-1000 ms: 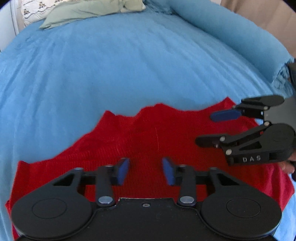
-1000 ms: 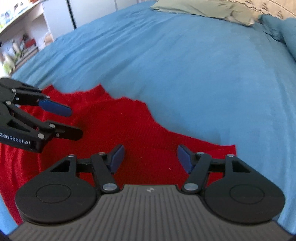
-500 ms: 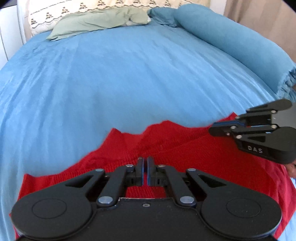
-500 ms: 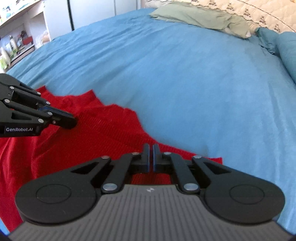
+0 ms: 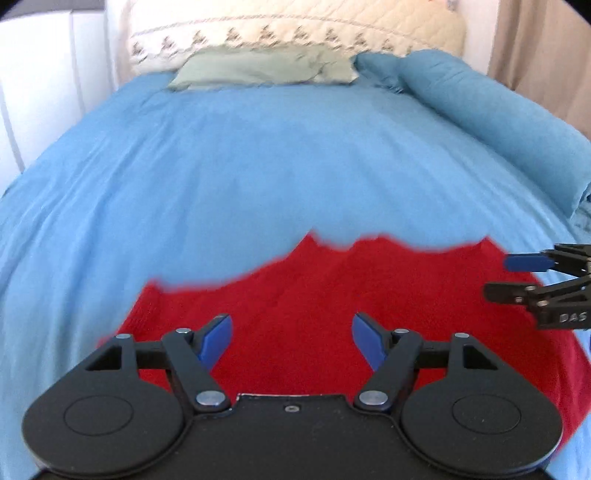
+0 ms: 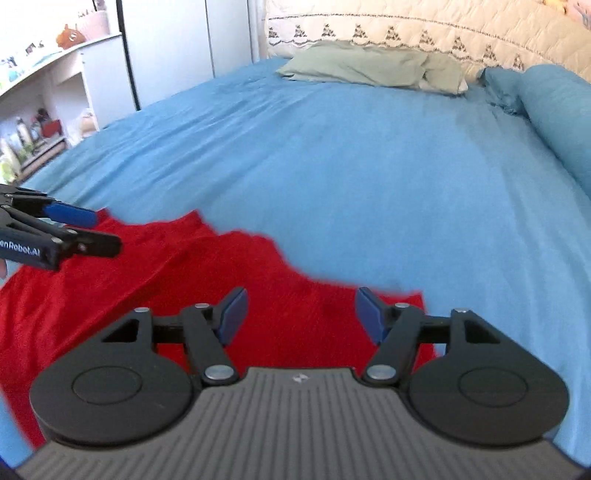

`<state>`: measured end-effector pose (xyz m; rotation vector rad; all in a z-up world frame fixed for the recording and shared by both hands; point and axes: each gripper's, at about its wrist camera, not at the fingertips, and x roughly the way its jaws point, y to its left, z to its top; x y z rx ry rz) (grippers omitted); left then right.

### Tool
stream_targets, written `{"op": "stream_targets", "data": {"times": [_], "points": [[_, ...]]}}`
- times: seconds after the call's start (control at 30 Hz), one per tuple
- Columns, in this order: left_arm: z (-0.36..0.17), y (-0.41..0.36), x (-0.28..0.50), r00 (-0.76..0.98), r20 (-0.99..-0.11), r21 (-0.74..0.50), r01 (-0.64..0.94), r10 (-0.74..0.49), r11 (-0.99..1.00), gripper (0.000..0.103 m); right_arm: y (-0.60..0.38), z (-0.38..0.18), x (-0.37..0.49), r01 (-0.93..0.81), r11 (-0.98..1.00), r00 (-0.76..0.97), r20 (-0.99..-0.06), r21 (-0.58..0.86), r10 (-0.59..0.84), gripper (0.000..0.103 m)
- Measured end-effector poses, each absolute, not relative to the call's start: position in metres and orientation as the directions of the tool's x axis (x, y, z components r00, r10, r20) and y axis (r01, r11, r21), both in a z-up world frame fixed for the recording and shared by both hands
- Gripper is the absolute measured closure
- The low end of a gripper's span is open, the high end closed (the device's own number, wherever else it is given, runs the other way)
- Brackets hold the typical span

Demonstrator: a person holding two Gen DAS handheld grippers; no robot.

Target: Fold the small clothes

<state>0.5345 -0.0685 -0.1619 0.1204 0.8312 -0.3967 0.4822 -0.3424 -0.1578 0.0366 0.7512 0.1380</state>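
Observation:
A red knit garment point(image 5: 332, 291) lies spread on the blue bedspread point(image 5: 258, 166) at the near edge of the bed; the right wrist view has it as the red garment point(image 6: 155, 280) too. My left gripper point(image 5: 291, 341) hovers above its middle, jaws opening, blue pads wide apart with only cloth seen below them. My right gripper point(image 6: 301, 314) hangs over the garment's right part, jaws likewise opening and holding nothing. Each gripper shows in the other's view: the right gripper point(image 5: 517, 275) at the right edge, the left gripper point(image 6: 96, 230) at the left edge.
A pale green pillow point(image 5: 258, 70) and a quilted cream headboard point(image 5: 295, 26) sit at the far end. A rolled blue blanket point(image 5: 498, 122) runs along the right side. White shelves with small items point(image 6: 44, 122) stand to the left of the bed.
Both grippers shut half a second ago and have since opened wide. Both have lifted and tipped up, so more of the bed's far end shows.

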Motion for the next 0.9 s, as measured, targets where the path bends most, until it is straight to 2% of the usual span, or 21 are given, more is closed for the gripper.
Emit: {"op": "stream_targets", "data": {"times": [0.13, 0.4, 0.57, 0.73, 0.9], "points": [[-0.19, -0.035, 0.525, 0.557, -0.8, -0.04, 0.322, -0.223, 0.946, 0.027, -0.34, -0.178, 0.463, -0.139, 0.988, 0.67, -0.728, 0.066, 0.143, 0.022], [-0.2, -0.024, 0.515, 0.576, -0.782, -0.045, 0.329, -0.238, 0.943, 0.026, -0.369, -0.197, 0.454, -0.049, 0.992, 0.681, -0.723, 0.112, 0.116, 0.02], [-0.194, -0.015, 0.514, 0.559, -0.799, -0.054, 0.299, -0.22, 0.953, 0.026, -0.372, -0.193, 0.452, -0.003, 0.994, 0.675, -0.734, 0.105, 0.08, 0.02], [-0.187, -0.008, 0.502, 0.548, -0.818, -0.008, 0.298, -0.178, 0.954, 0.026, -0.386, -0.186, 0.432, 0.032, 0.995, 0.662, -0.748, 0.09, 0.047, 0.019], [-0.159, -0.008, 0.481, 0.572, -0.807, 0.01, 0.256, -0.143, 0.967, 0.026, -0.398, -0.163, 0.403, 0.125, 0.989, 0.669, -0.743, 0.081, -0.024, 0.017]]}}
